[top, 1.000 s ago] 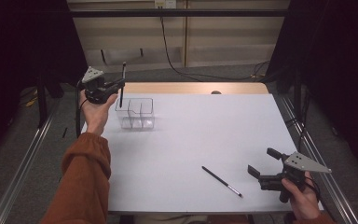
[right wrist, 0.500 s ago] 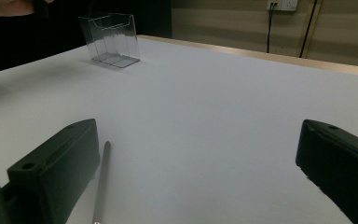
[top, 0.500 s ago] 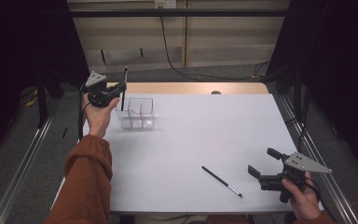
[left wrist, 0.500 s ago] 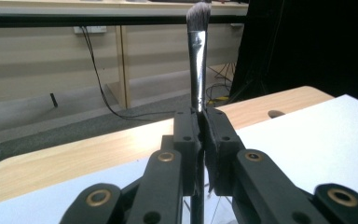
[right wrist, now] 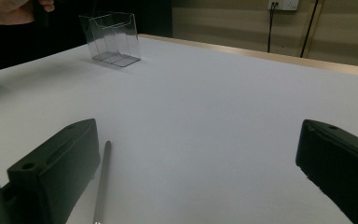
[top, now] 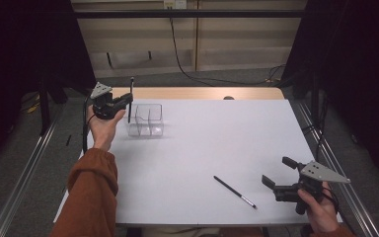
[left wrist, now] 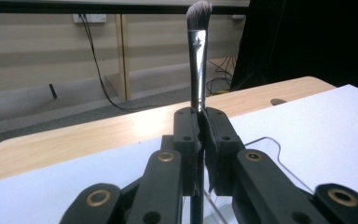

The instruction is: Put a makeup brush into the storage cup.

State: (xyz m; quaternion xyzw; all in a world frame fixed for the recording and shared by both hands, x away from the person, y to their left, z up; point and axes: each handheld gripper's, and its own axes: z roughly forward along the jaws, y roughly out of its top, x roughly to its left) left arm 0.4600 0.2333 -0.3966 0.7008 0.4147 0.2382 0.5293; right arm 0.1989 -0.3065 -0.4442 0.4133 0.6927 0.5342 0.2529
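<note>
The left claw (left wrist: 199, 140) is clamped on a thin brush (left wrist: 198, 70) with a silver ferrule and pale bristles, held upright just beside the clear box (top: 147, 120). The right claw (top: 282, 174) stands apart near a second brush (top: 234, 191) lying on the white bench (top: 217, 143).

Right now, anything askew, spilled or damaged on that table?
Nothing stands out. The left claw is shut on a brush, held upright, bristles up, beside the clear box, which stands upright. A second brush lies flat on the table near the open right claw. No spill or damage shows.
</note>
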